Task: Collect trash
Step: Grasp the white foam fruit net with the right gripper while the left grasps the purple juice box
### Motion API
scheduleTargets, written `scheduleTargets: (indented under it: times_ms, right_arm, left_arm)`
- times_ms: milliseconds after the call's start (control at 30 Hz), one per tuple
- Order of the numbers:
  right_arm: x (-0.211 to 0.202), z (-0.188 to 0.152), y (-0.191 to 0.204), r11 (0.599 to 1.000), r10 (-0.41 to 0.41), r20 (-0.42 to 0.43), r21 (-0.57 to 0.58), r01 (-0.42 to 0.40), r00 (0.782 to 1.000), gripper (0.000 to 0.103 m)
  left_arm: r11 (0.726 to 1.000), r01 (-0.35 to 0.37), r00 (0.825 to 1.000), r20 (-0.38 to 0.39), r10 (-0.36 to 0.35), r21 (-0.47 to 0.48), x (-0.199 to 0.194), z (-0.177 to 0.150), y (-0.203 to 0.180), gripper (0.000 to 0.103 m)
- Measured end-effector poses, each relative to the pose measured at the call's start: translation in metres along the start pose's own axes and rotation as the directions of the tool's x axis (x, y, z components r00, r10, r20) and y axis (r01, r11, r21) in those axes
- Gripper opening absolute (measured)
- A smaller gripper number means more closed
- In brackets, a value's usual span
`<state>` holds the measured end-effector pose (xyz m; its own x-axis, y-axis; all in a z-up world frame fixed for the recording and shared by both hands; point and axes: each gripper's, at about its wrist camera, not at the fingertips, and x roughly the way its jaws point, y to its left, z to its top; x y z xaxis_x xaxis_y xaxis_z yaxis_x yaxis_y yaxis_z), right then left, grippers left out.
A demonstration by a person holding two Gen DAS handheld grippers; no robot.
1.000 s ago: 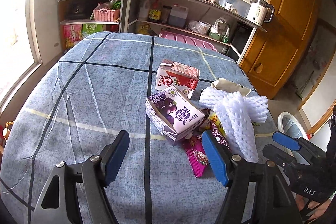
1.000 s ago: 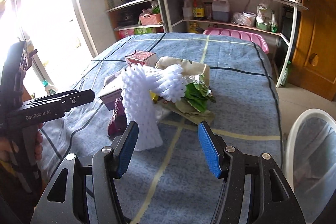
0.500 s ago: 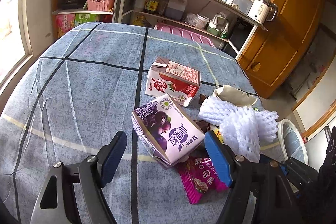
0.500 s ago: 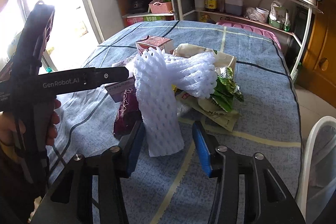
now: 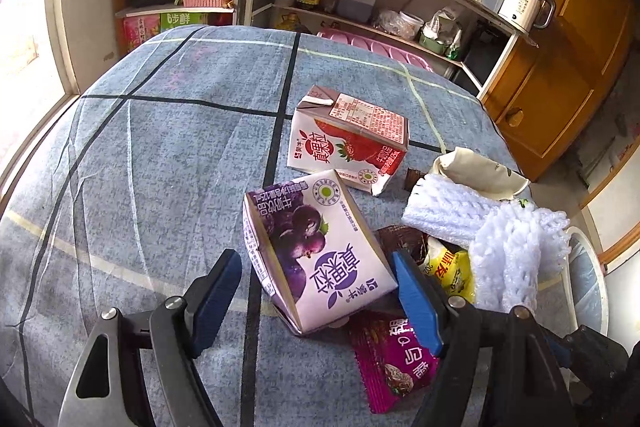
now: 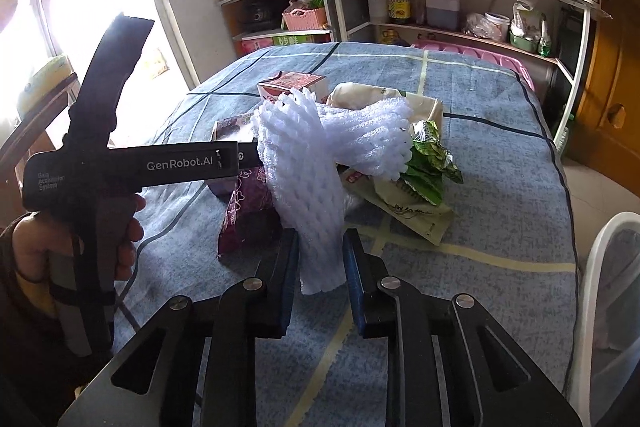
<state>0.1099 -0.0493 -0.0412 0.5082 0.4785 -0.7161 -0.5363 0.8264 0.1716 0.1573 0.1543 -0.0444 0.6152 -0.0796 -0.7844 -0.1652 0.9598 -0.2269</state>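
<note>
Two handheld grippers are being worked over a pile of rubbish on a table covered with a blue checked cloth (image 5: 160, 147). Since a second ago, the jaws of the right gripper (image 6: 320, 267) have been narrowed from wide apart and are closing at this moment on the lower end of a white foam fruit net (image 6: 308, 187), which is standing between the blue pads; the pads appear to be touching its sides, though the foam is not yet being visibly crushed. Over the same second the left gripper (image 5: 316, 291) has been brought forward and down to a purple grape drink carton (image 5: 316, 251), which is now lying between its blue fingers (image 5: 416, 303).

This is being read as two pickups being started together, with no rubbish yet collected.

The left jaws are being held wide, with a gap on the left side of the carton and the right finger just beside or touching its edge. Behind it a red strawberry carton (image 5: 352, 139) is lying, and a magenta snack wrapper (image 5: 392, 367) is lying beneath the right finger. A white mesh bin (image 6: 612, 287) is being seen at the table's right edge.
</note>
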Motion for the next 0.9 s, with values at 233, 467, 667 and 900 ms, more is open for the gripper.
scheduleTargets:
  times_ms: [233,467,667,900]
  right_arm:
    - [-0.004,-0.004,-0.003,1.0,0.004,0.008,0.018,-0.004,1.0,0.02]
    - [-0.01,-0.007,-0.001,1.0,0.01,0.024,0.021,-0.01,1.0,0.016]
    - [-0.018,-0.01,-0.004,0.999,0.012,0.035,0.033,-0.014,0.999,0.015]
    - [-0.035,-0.015,-0.013,0.998,0.006,0.065,0.065,-0.01,0.998,0.015]
  left_arm:
    - [1.0,-0.015,1.0,0.023,0.015,0.012,-0.007,-0.004,0.002,0.067]
    - [1.0,-0.012,0.998,0.062,0.011,0.023,-0.023,-0.01,0.0,0.066]
    - [0.999,0.007,0.995,0.095,-0.011,0.042,-0.043,-0.017,-0.005,0.066]
    - [0.997,0.026,0.991,0.129,-0.036,0.077,-0.063,-0.025,-0.017,0.065]
